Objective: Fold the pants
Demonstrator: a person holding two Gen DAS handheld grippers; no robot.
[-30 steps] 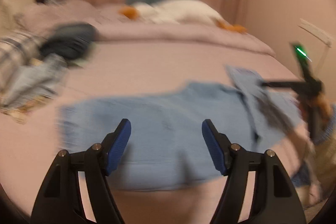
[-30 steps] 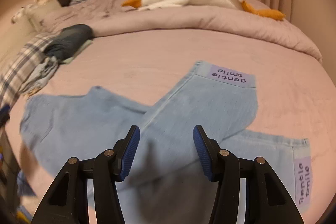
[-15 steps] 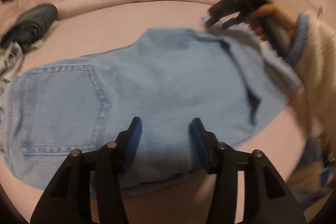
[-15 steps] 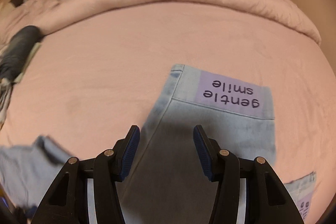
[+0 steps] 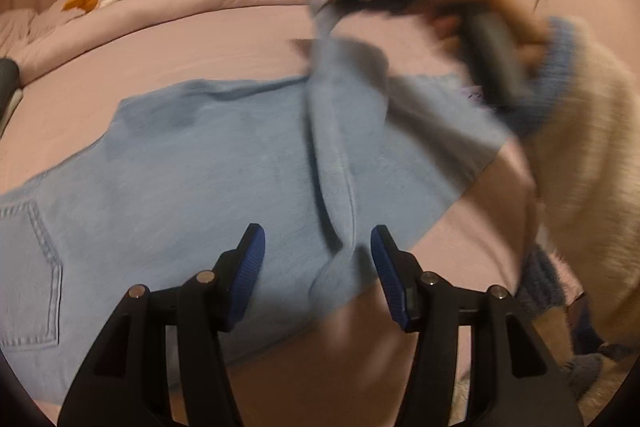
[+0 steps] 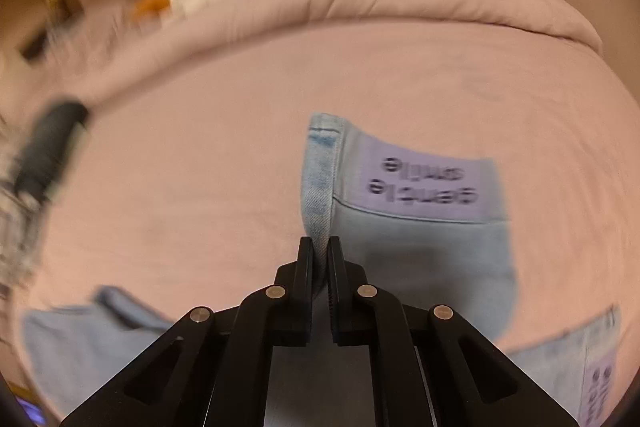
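— Where are the pants point(image 5: 208, 163)?

— On the pink bed point(image 5: 168, 51). The left claw point(image 5: 317, 259) is wide open above them, a fold of cloth lying between its fingers.

— And the right claw point(image 6: 319, 247)?

— Pinched shut on the leg's side edge, just below the purple label point(image 6: 424, 183). A moment ago it was open, holding nothing; now the leg lifts.
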